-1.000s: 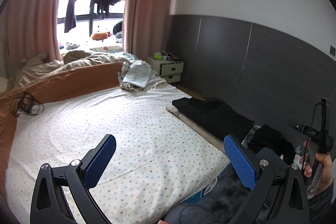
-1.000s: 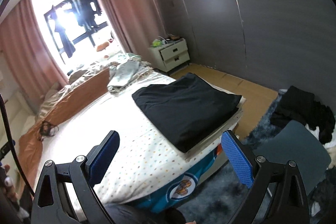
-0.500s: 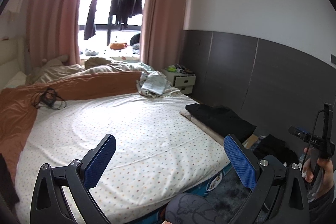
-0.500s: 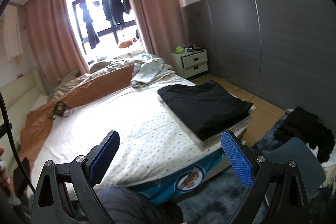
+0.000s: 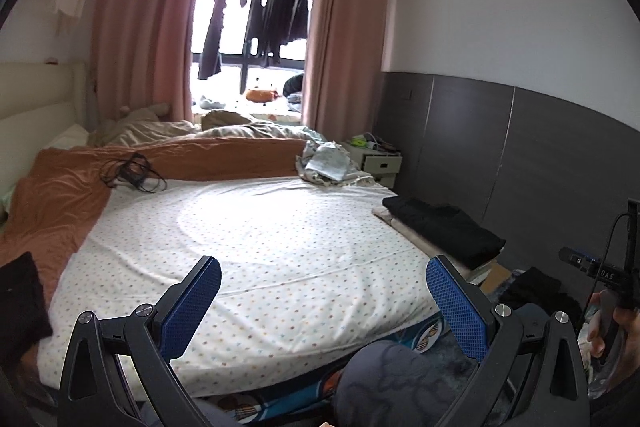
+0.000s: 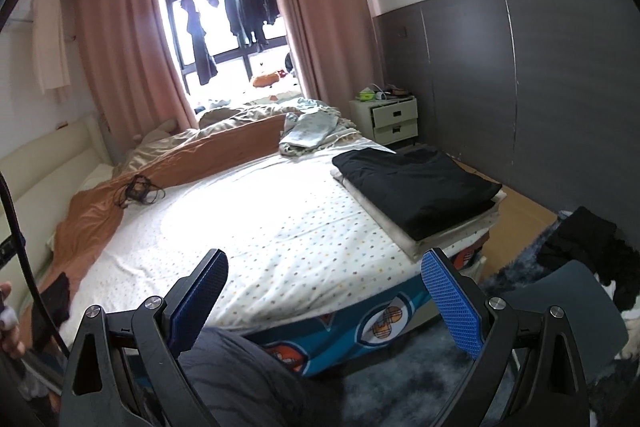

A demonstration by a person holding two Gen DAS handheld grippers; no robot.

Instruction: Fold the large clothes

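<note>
A folded black garment (image 6: 416,183) lies on a pale folded one at the bed's near right corner, also in the left wrist view as the black garment (image 5: 444,227). Another dark cloth (image 5: 20,303) rests at the bed's left edge. A heap of dark clothes (image 6: 588,243) sits on the floor to the right. My left gripper (image 5: 324,291) is open and holds nothing, raised in front of the bed's foot. My right gripper (image 6: 324,287) is open and empty too, well short of the black garment.
The bed (image 6: 280,227) has a dotted white sheet, an orange blanket (image 5: 60,195) with a black cable (image 5: 132,175) on it, and crumpled pale cloth (image 6: 308,131) at the back. A nightstand (image 6: 394,119) stands by the grey wall. A person's knee (image 5: 400,383) shows below.
Both views have pulled back and tilted up from the bed; the black garment now lies farther from both open grippers. Neither gripper has taken hold of anything.
</note>
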